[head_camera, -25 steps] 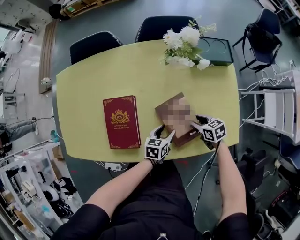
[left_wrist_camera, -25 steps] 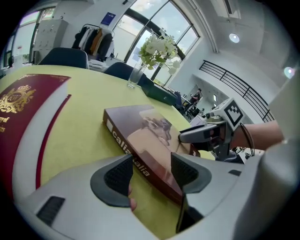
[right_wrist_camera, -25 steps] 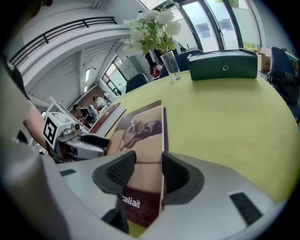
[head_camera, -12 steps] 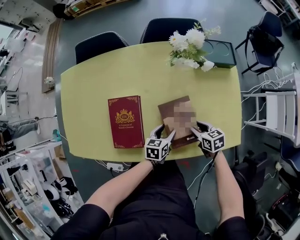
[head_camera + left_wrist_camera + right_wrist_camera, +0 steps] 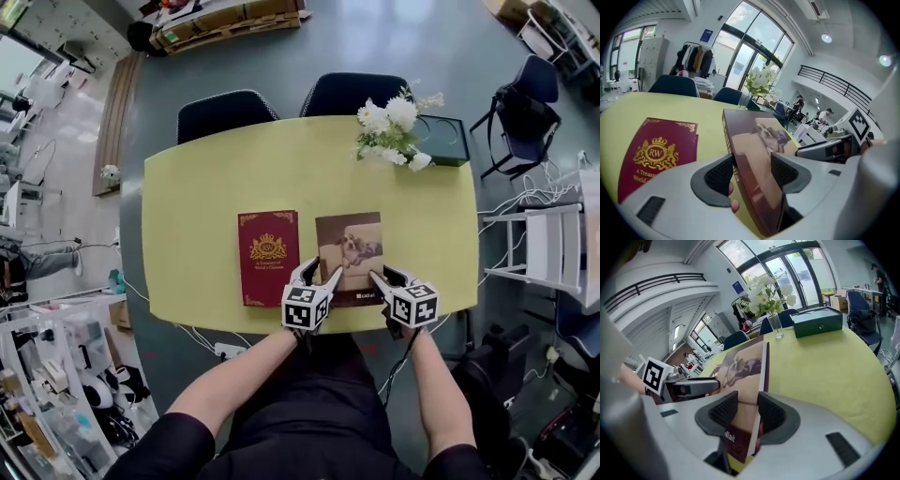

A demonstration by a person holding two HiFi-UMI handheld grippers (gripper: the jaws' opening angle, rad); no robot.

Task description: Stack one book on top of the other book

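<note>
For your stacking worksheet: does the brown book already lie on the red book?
No, in the head view the brown book is beside the red book, not overlapping it.

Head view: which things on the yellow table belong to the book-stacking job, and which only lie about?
Job: brown hardcover book with dog picture; red hardcover book with gold crest.
Lying about: white flowers in glass vase; dark green box.
</note>
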